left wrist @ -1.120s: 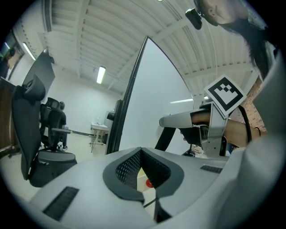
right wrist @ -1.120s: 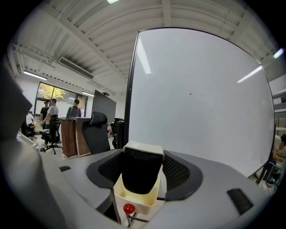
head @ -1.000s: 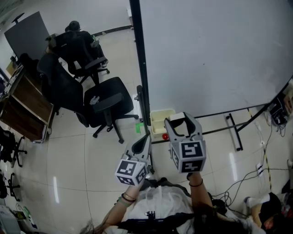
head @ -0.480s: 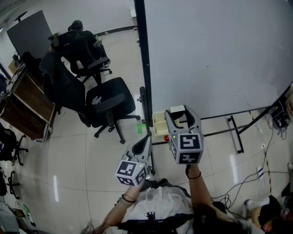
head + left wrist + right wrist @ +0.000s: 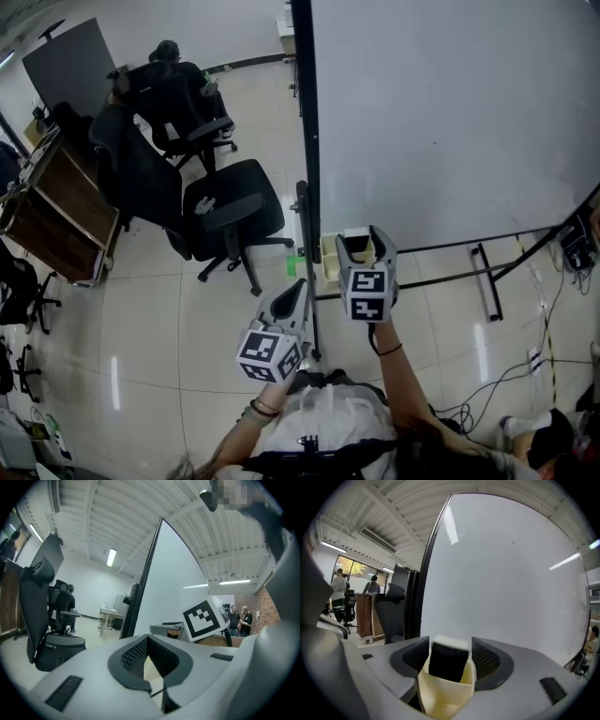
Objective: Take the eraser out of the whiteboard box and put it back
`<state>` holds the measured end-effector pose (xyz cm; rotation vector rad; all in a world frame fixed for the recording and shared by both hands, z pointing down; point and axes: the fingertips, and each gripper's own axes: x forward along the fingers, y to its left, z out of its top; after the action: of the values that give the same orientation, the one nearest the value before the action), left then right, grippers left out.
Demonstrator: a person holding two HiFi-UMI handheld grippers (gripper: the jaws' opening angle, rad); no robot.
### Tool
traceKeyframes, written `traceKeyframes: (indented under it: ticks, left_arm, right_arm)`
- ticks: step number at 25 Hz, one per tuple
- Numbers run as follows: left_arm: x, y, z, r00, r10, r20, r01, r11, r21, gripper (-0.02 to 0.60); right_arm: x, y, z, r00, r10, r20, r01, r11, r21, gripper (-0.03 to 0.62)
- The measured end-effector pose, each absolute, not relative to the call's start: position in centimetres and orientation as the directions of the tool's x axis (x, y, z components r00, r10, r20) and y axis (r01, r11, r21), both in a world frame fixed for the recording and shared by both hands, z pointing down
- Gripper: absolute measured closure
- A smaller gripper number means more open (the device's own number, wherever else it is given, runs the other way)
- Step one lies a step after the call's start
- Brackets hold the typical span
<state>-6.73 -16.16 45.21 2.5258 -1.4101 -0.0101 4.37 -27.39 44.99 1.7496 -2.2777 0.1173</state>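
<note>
A black eraser with a white top stands upright in the cream whiteboard box. My right gripper is open, its jaws on either side of the box and the eraser; I see no firm contact. From the head view the right gripper reaches over the cream box at the bottom edge of the whiteboard. My left gripper is held lower left, beside the board's black frame, shut and empty. In its own view the left gripper has its pads meeting.
Black office chairs stand left of the board, with a wooden cabinet further left. The board's stand leg and loose cables lie on the tiled floor at right. People stand far off.
My right gripper has moved forward and left, from in front of the box to straddling it. The left gripper has stayed where it was.
</note>
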Motion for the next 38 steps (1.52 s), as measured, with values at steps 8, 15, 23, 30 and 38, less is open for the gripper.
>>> traceKeyframes:
  ticks: [8, 15, 23, 30, 38]
  left_arm:
    - [-5.9, -16.1, 45.3, 0.552, -0.826, 0.115, -0.825, -0.52, 0.22, 0.597]
    - [-5.5, -16.2, 45.3, 0.561, -0.82, 0.115, -0.819, -0.528, 0.224, 0.597]
    - [-3.3, -15.4, 45.6, 0.611, -0.783, 0.12, -0.785, -0.579, 0.221, 0.597]
    - [-3.6, -15.4, 45.4, 0.601, -0.791, 0.118, -0.793, -0.571, 0.215, 0.597]
    - [-4.3, -15.3, 45.4, 0.587, -0.801, 0.119, -0.803, -0.557, 0.21, 0.597]
  right_arm:
    - [5.6, -24.6, 39.6, -0.26, -0.964, 0.055, -0.965, 0.262, 0.029, 0.402]
    - [6.0, -18.4, 38.3, -0.298, -0.954, 0.028, -0.942, 0.289, -0.172, 0.594]
    - [5.2, -16.5, 39.4, -0.329, -0.938, 0.109, -0.94, 0.314, -0.131, 0.592]
    - [4.7, -16.3, 41.2, -0.343, -0.924, 0.17, -0.937, 0.324, -0.127, 0.592]
    - [4.0, -16.3, 41.7, -0.365, -0.911, 0.195, -0.93, 0.345, -0.126, 0.592]
